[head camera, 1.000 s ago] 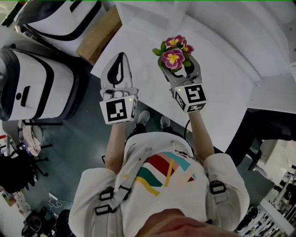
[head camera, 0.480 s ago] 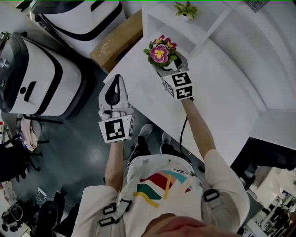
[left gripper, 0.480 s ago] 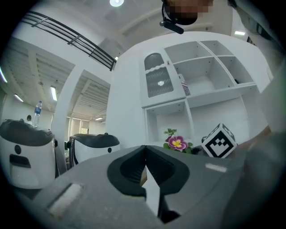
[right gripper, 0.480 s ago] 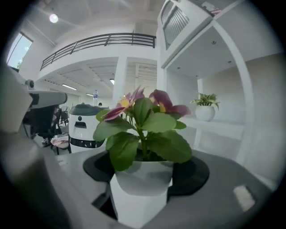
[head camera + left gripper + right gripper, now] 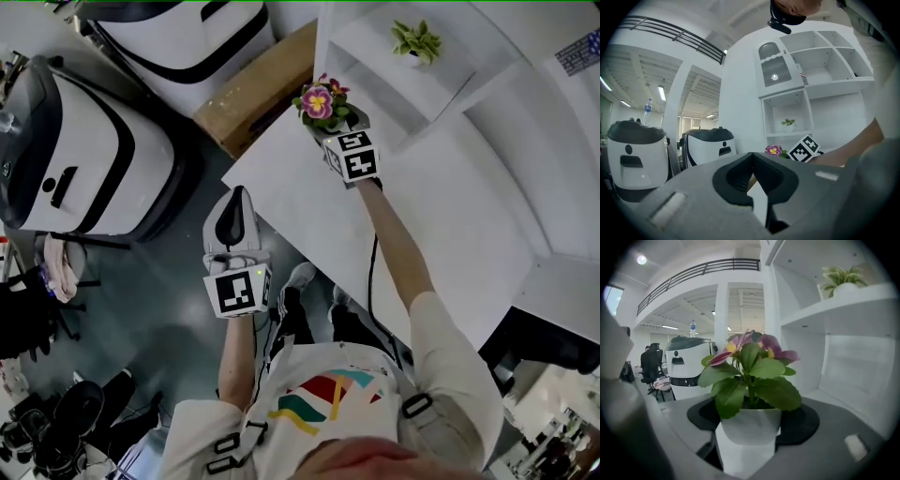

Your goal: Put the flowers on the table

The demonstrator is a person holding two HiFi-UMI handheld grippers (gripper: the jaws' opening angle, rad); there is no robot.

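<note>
The flowers point(image 5: 320, 99) are pink and yellow blooms with green leaves in a small white pot point(image 5: 749, 430). My right gripper point(image 5: 330, 117) is shut on that pot and holds it upright above the far left corner of the white table point(image 5: 441, 197), close to the shelf unit. In the right gripper view the plant point(image 5: 750, 369) fills the middle between the jaws of my right gripper point(image 5: 749, 441). My left gripper point(image 5: 234, 211) hangs over the floor, left of the table edge, shut with nothing in it. From the left gripper point(image 5: 753, 174) view the flowers point(image 5: 774, 150) show far off.
A white shelf unit point(image 5: 380, 47) stands behind the table with a small green plant point(image 5: 415, 39) in a white pot in one compartment. A cardboard box point(image 5: 258, 89) and two large white machines point(image 5: 66, 141) stand on the floor at the left.
My right gripper has carried the flowers farther out over the table toward the shelf. The left gripper has dropped back toward the body, off the table edge.
</note>
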